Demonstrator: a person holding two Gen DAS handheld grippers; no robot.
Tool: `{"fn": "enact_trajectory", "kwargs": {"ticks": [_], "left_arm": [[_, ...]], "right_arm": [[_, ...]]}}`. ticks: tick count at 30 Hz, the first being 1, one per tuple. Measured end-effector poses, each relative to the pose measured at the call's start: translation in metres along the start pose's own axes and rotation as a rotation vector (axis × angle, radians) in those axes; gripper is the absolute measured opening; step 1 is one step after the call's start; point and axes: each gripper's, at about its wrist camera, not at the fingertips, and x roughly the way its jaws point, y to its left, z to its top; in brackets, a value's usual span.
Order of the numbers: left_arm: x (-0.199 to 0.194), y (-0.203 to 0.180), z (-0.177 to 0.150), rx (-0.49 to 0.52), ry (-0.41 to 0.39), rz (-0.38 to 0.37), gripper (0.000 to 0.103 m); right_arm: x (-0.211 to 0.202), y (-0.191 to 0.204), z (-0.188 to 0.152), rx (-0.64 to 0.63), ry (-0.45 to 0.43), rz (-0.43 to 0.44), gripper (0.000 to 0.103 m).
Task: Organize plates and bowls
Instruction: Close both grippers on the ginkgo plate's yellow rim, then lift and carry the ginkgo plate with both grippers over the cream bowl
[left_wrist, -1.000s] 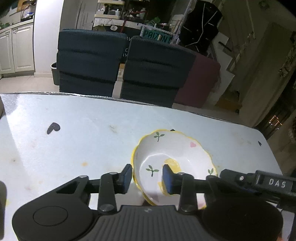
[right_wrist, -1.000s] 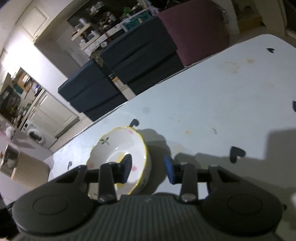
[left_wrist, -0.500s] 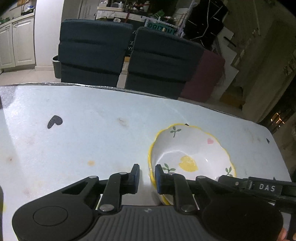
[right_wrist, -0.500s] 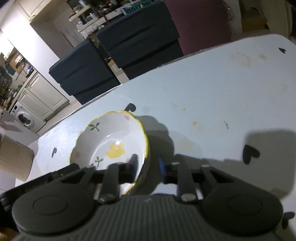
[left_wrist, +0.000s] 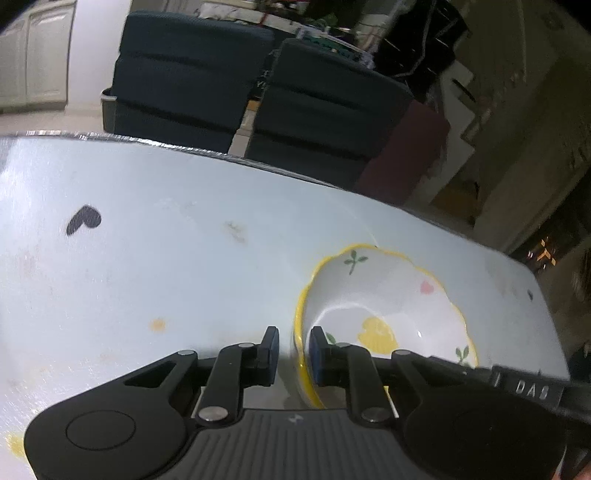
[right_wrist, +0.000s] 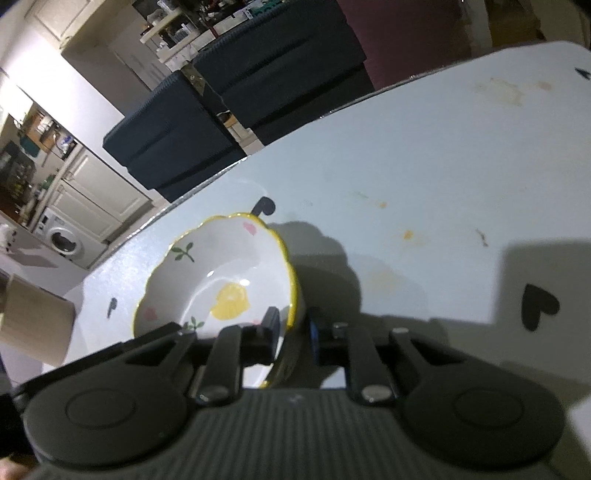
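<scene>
**A:** Left hand-held gripper (left_wrist: 293, 345): narrowed nearly all the way, having just been closing, and straddling the bowl (left_wrist: 388, 295) at its rim. One pad sitting outside the wall, the other inside.

**B:** Pinching, or only bracketing?

**A:** Pinching, by the look of it. A sliver of table (left_wrist: 166, 258) showing beside the outer pad, though, so judging rather than seeing it outright.

**B:** And the right hand-held gripper (right_wrist: 293, 325)?

**A:** Mirroring that on the opposite edge. Jaws likewise drawn close, having just been closing, with the yellow rim caught between them. Inner pad lying over the bowl's floor, outer pad down in the shadow on the table.

**B:** So lying which way from each?

**A:** Spreading rightward and away from the left one, leftward and away from the right one. Sitting between the two, near the table's far edge, with neither nearer than the other.

**B:** No long axis to worry about, being round?

**A:** None. Mattering instead: the line running across the bowl from one grip to the other. Probably lifting next, and needing both ends rising together.

**B:** Risking what otherwise?

**A:** Tipping about that line, or slipping off a thin glazed rim.
</scene>
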Motion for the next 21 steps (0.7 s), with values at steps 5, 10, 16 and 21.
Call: {"fn": "enact_trajectory", "kwargs": {"ticks": [5,10,16,21], "left_arm": [[-0.004,-0.007,-0.006,0.055,-0.018,0.020,0.010],[-0.014,-0.014,-0.007,0.085,-0.042,0.040,0.009],[-0.040,-0.015,-0.004,0.084,-0.090,0.038,0.009],[-0.065,-0.023,-0.005,0.080,-0.118,0.034,0.009]], "right_arm": [[-0.001,0.005,-0.001,-0.030,-0.012,-0.017,0.018],[0.000,0.014,-0.004,-0.093,-0.029,-0.044,0.016],[-0.006,0.022,-0.003,-0.104,-0.044,-0.029,0.013],[-0.026,0.031,0.000,-0.109,-0.076,-0.004,0.013]]}}
